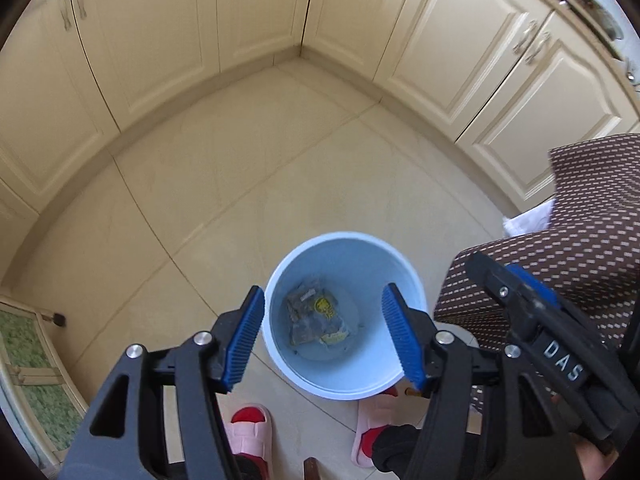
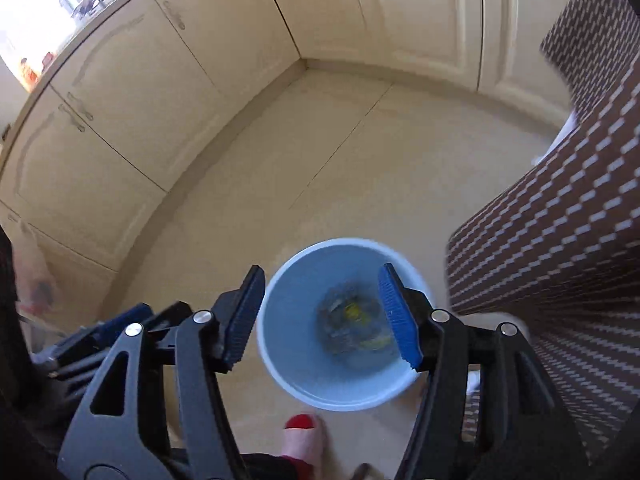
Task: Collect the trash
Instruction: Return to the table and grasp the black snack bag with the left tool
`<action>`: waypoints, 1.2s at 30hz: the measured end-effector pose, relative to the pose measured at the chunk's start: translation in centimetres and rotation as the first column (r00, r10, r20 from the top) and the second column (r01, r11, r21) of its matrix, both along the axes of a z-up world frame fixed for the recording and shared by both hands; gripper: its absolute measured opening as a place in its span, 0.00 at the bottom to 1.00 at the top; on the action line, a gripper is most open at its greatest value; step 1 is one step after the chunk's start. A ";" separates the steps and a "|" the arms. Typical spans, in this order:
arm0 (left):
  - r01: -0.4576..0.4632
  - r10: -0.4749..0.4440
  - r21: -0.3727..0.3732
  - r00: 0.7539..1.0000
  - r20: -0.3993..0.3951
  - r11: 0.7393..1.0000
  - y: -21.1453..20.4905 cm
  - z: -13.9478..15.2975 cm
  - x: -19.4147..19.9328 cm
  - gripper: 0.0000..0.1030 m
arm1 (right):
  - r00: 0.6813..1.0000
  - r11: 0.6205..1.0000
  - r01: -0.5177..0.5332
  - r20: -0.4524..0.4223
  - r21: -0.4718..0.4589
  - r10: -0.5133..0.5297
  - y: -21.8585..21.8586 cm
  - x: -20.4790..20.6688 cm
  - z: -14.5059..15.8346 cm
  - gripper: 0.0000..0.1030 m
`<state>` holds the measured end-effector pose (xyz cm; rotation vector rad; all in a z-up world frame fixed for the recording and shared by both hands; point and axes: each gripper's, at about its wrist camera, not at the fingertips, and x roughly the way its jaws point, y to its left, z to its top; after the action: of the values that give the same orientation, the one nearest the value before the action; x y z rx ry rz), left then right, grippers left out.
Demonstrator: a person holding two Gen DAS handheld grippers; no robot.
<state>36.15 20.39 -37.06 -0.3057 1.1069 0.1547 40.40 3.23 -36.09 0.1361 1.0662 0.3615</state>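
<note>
The trash (image 1: 316, 318), a crumpled greyish wrapper with a yellow printed patch, lies on the bottom of the pale blue bin (image 1: 280, 280), a little toward 9 o'clock of the bin's centre in the left wrist view. In the right wrist view the same wrapper (image 2: 352, 320) is blurred but sits low in the bin (image 2: 288, 280) too. It looks like thin film or foil: very light, limp, likely to crackle and fold under the pads, and probably somewhat slick. If it needed lifting again, a pinch on a raised crease or a bunched edge would serve better than the flat face.

The bin is a smooth-walled plastic tub, light and easy to tip; its rim is the natural place to grip.

The left gripper (image 1: 324, 340) hangs over the bin's mouth with jaws parted and nothing between them. The right gripper (image 2: 322, 316) is likewise spread and empty above the bin, and it appears at 3 o'clock in the left view.

Pink slippers (image 1: 248, 428) stand on the tiled floor (image 1: 240, 184) at 6 o'clock of the bin. A brown dotted cloth (image 1: 580, 220) hangs at 3 o'clock, and cream cabinets (image 1: 160, 40) fill 12 o'clock.
</note>
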 end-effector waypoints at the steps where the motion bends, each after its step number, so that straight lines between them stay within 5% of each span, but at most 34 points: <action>1: 0.006 -0.006 0.012 1.000 0.021 1.000 -0.3 1.2 -0.5 0.58 | 0.999 1.000 -0.004 0.041 -0.028 0.005 -0.2 -0.8 1.8 0.59; 6: 0.032 -0.041 0.060 0.987 0.157 0.998 -2.6 8.4 -3.7 0.58 | 0.973 0.995 0.024 0.232 -0.096 -0.002 -2.4 -4.9 9.6 0.66; 11: 0.102 -0.125 0.092 0.946 0.300 0.990 -6.6 16.1 -6.8 0.61 | 0.918 0.991 0.111 0.389 -0.070 -0.075 -6.9 -9.2 17.6 0.72; 15: 0.197 -0.229 0.119 0.889 0.396 0.973 -12.0 21.7 -9.4 0.63 | 0.867 0.983 0.179 0.481 -0.053 -0.132 -12.0 -13.6 22.9 0.74; 20: 0.349 -0.382 0.158 0.809 0.447 0.924 -19.3 25.2 -11.0 0.64 | 0.810 0.960 0.277 0.547 -0.037 -0.212 -19.3 -19.0 26.7 0.75; 26: 0.556 -0.576 0.196 0.673 0.463 0.808 -29.2 27.8 -12.7 0.64 | 0.744 0.886 0.461 0.568 -0.056 -0.352 -29.1 -23.8 28.5 0.75; 30: 0.670 -0.705 0.256 0.575 0.415 0.697 -35.8 27.9 -12.2 0.64 | 0.716 0.823 0.566 0.523 -0.047 -0.462 -35.5 -25.0 27.6 0.75; 34: 0.722 -0.795 0.340 0.505 0.336 0.602 -41.1 27.0 -12.0 0.64 | 0.682 0.776 0.631 0.478 -0.001 -0.554 -40.0 -25.5 26.7 0.78; 36: 0.734 -0.823 0.373 0.492 0.284 0.567 -43.2 26.3 -11.3 0.64 | 0.675 0.760 0.650 0.449 0.014 -0.586 -41.8 -25.3 26.2 0.78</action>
<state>24.86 -22.79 -10.78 0.3798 0.6739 -0.6167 15.13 -38.57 -9.94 0.2658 0.5438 -0.3114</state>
